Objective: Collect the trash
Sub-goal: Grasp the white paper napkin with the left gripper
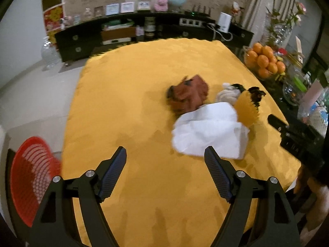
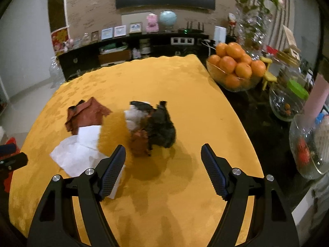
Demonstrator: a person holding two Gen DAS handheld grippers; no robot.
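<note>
Trash lies on the yellow tablecloth. In the left wrist view a crumpled brown paper touches a flat white paper sheet, with a white tissue wad and a yellow-and-black wrapper to their right. My left gripper hangs open and empty just short of the white sheet. In the right wrist view the dark wrapper, tissue wad and a brown scrap sit just ahead of my open, empty right gripper. Brown paper and white sheet lie to its left.
A red slatted basket stands off the table's left edge. A glass bowl of oranges, glass jars and a vase crowd the dark surface on the right. A dark cabinet stands beyond the table.
</note>
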